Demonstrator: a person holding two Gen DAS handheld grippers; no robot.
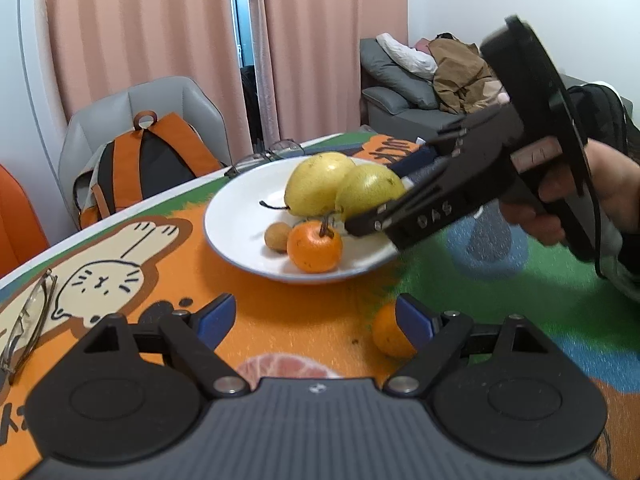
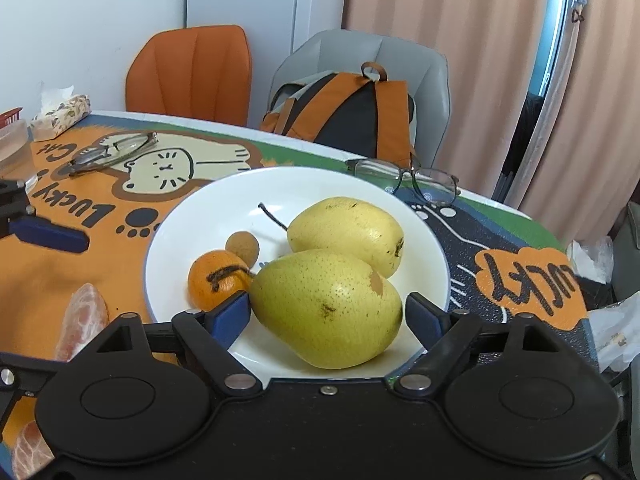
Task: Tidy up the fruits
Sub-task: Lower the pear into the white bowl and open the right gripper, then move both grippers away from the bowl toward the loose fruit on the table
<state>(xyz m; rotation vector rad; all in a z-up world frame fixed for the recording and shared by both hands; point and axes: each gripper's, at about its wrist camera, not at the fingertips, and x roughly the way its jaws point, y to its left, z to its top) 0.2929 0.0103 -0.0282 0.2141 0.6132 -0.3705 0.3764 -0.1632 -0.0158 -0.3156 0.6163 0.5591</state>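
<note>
A white plate (image 1: 236, 236) (image 2: 192, 216) holds two yellow-green pears, a small orange (image 1: 315, 246) (image 2: 216, 276) with a stem, and a small brown fruit (image 1: 277, 237) (image 2: 242, 245). My right gripper (image 2: 326, 312) (image 1: 374, 200) is open around the near pear (image 2: 326, 308) (image 1: 368, 190), which rests on the plate; its jaws stand just off the pear's sides. The far pear (image 2: 348, 232) (image 1: 316, 180) lies behind it. My left gripper (image 1: 310, 322) is open and empty above the mat. A second orange (image 1: 386, 334) lies on the mat by its right finger.
Peeled citrus segments (image 1: 280, 366) (image 2: 82, 320) lie on the cartoon mat (image 1: 168, 264). Glasses lie at the left (image 1: 28, 320) and behind the plate (image 2: 416, 182). A tissue pack (image 2: 60, 114) sits far left. Chairs with an orange backpack (image 1: 152, 160) stand beyond the table edge.
</note>
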